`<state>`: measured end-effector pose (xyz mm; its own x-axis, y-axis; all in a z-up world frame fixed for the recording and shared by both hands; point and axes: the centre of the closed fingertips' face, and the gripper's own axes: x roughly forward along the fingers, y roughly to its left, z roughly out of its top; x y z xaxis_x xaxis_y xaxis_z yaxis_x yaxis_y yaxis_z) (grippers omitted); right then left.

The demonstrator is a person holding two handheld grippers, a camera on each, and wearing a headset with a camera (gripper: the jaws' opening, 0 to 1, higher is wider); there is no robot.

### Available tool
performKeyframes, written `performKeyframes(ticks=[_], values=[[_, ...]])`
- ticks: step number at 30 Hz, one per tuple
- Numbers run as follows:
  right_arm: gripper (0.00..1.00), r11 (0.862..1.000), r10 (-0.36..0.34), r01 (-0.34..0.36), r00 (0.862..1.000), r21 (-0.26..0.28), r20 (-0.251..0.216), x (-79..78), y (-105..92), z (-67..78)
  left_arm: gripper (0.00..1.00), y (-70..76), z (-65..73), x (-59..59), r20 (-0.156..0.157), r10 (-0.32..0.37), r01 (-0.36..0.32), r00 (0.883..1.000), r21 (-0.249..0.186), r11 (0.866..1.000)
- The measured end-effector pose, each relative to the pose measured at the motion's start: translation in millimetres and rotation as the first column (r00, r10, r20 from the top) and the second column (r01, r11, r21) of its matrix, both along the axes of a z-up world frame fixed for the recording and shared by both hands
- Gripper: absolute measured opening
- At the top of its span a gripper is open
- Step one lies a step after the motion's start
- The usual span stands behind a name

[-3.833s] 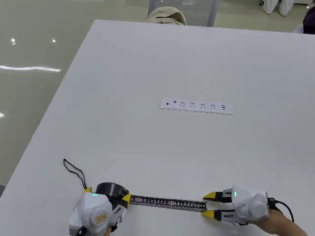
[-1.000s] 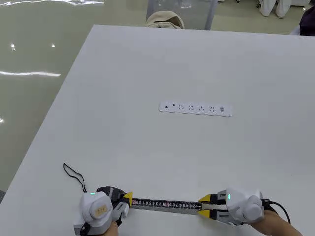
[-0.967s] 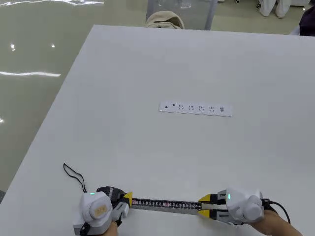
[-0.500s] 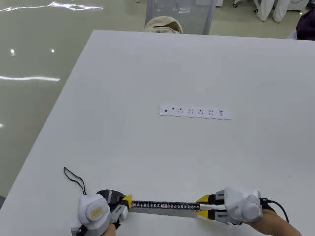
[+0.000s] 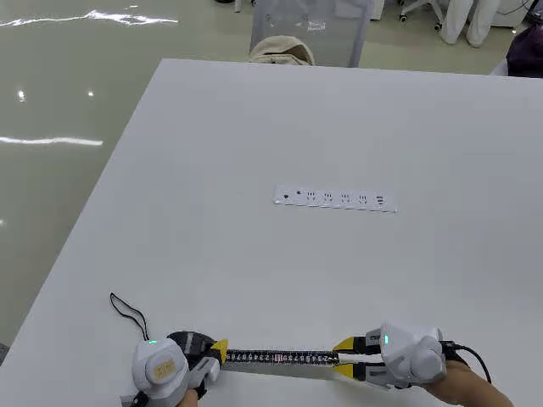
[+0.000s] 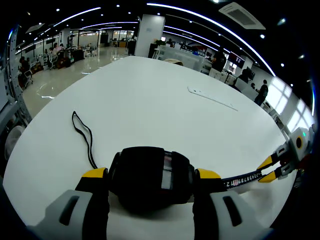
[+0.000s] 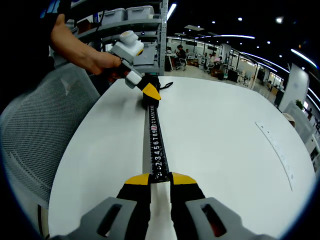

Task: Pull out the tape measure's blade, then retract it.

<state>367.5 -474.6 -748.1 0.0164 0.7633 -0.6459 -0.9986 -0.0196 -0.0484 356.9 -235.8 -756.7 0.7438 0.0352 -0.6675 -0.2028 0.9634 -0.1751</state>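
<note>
Two claws share one tape measure [image 5: 197, 344], which lies on the white surface [image 5: 254, 127] well apart from the single power strip [image 5: 334, 199], on the person's side of it. The left claw [image 6: 151, 174] is closed around the black case [image 6: 145, 162]. The right claw [image 7: 161, 178] is almost closed, pinching the end of the one blade [image 7: 156, 142]. The blade's long axis runs about parallel to the power strip, so the case lies straight ahead of the right claw, and retracting probably means moving along this line. One black cord [image 6: 85, 137] trails from the case, away from the blade.
</note>
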Motion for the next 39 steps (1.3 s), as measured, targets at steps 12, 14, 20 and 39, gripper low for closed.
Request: performKeyframes(ticks=[12, 14, 20, 39], values=[[0.12, 1.000, 0.009, -0.009, 1.000, -0.002, 0.007, 0.5, 5.8, 2.7, 0.65, 0.2, 1.2, -0.3, -0.002, 0.000, 0.000, 1.000, -0.013, 1.000], [0.12, 1.000, 0.010, -0.010, 1.000, -0.002, 0.007, 0.2, 6.7, 3.7, 0.65, 0.6, 0.5, -0.2, -0.002, 0.000, 0.000, 1.000, -0.015, 1.000], [0.12, 1.000, 0.013, -0.013, 1.000, -0.001, 0.008, 0.5, 9.8, 3.9, 0.65, 0.8, 0.1, -0.3, -0.002, -0.002, 0.002, 1.000, -0.020, 1.000], [0.12, 1.000, 0.022, -0.022, 1.000, 0.000, 0.009, 0.6, 19.2, 5.2, 0.65, 0.9, 0.9, -0.4, 0.000, -0.001, 0.001, 1.000, -0.027, 1.000]])
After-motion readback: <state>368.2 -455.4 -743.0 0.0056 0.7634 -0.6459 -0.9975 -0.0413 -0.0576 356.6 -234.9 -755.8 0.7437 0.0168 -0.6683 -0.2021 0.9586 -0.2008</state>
